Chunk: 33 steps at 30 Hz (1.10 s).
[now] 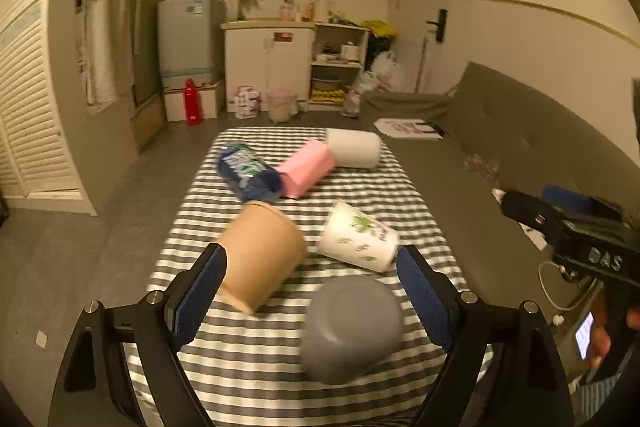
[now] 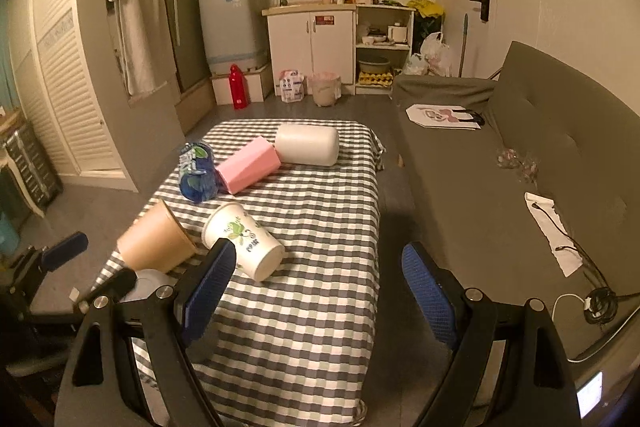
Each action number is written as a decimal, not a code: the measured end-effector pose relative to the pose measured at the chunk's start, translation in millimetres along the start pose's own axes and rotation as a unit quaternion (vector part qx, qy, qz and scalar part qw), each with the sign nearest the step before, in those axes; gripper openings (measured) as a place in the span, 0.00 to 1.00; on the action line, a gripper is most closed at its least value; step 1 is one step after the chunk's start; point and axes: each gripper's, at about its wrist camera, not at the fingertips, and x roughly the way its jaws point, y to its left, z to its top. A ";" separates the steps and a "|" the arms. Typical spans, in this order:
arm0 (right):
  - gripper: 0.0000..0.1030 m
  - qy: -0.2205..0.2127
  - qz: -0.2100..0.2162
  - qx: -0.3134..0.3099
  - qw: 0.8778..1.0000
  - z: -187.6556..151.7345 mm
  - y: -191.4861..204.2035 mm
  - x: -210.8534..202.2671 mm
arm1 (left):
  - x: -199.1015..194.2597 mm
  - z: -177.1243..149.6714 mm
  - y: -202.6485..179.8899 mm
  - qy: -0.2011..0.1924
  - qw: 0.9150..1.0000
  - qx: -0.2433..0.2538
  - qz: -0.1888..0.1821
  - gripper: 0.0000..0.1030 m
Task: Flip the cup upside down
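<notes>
A checked table (image 2: 320,227) stands beside a grey sofa (image 2: 500,167), with bare cloth along its right side. At its far end lie a white cylinder (image 2: 307,144), pink box (image 2: 248,165) and blue bottle (image 2: 196,173). Nearer, by the left edge, the brown cup (image 1: 260,261), printed cup (image 1: 359,238) and grey cup (image 1: 352,331) lie tipped over. Left gripper (image 1: 312,293) and right gripper (image 2: 316,289) hover with fingers apart, holding nothing.
</notes>
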 end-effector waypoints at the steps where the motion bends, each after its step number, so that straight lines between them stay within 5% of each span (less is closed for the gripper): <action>1: 0.83 -0.003 0.002 0.000 1.000 -1.5 2.9 -2.6 | -2.3 -0.5 5.7 -0.003 1.000 -0.003 0.006 0.87; 18: 0.91 -0.017 0.025 -0.025 0.999 -55.8 53.8 -6.3 | -15.3 -42.1 41.1 0.013 0.999 -0.015 0.047 0.97; 33: 1.00 -0.003 0.001 -0.071 0.998 -70.7 72.6 13.7 | -9.3 -48.8 55.1 0.006 0.997 -0.039 0.071 1.00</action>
